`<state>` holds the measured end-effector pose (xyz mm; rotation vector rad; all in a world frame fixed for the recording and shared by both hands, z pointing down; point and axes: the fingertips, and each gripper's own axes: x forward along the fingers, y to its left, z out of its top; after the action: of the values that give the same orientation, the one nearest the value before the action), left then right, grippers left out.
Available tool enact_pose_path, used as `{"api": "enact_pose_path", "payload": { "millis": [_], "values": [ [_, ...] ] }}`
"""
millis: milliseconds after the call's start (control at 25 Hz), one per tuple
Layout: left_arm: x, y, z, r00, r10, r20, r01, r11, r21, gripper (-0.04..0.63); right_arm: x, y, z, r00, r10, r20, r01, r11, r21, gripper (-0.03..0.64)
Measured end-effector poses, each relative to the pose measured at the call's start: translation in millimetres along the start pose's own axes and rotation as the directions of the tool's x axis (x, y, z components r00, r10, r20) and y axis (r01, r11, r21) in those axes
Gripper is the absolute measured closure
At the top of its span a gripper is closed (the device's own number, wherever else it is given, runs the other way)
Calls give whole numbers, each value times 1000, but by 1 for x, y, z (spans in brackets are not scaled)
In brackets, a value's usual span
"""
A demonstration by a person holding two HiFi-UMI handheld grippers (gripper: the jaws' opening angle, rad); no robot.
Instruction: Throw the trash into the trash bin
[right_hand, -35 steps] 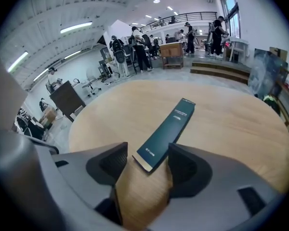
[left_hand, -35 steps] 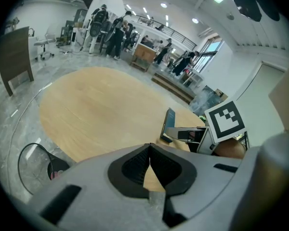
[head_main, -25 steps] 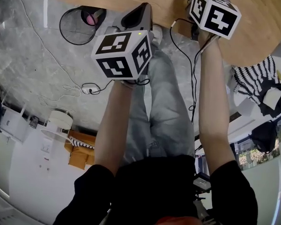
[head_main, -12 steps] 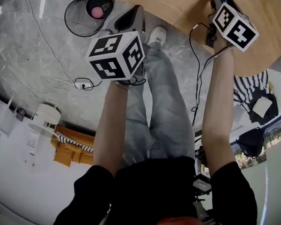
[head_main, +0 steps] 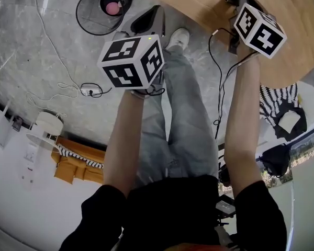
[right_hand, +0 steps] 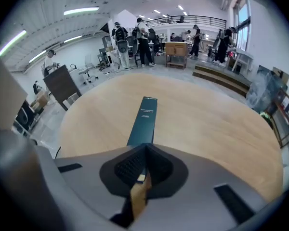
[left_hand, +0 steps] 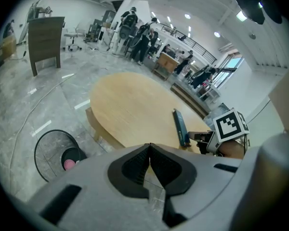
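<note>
The left gripper (left_hand: 150,146) has its fingers pressed together on nothing, and a round black wire trash bin (left_hand: 76,154) stands low to their left. The right gripper (right_hand: 146,146) is likewise closed. A long dark teal cardboard box (right_hand: 143,121) lies on the pale wooden oval table (right_hand: 207,124), its near end at those fingertips, stretching straight away.

L: left gripper (left_hand: 149,147) jaws together, nothing between | R: right gripper (right_hand: 143,149) jaws closed | left forearm (head_main: 121,135), right forearm (head_main: 242,114) both stretched toward frame top
</note>
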<state>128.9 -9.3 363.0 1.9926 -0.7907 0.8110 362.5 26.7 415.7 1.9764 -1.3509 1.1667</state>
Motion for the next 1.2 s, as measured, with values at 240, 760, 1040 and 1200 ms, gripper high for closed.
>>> {"api": "enact_pose_path", "payload": {
  "millis": [240,760,1040,1200],
  "values": [
    [-9,14,4,1000,14,17,-14,1000,-18,586,-1,19,8,999,33,36,-31,999,-45,555],
    [-17,25,-7,1000,17,26,-15,999,-52,586,15,41,-10,994,93,-53,-92,996,15,400],
    [-31,44,-12,998,32,53,-27,995,-92,586,4,95,3,983,182,-6,-182,982,-42,417],
    [-49,68,-18,995,60,79,-48,989,-139,586,-3,149,5,963,268,-6,-268,959,-91,419]
  ]
}}
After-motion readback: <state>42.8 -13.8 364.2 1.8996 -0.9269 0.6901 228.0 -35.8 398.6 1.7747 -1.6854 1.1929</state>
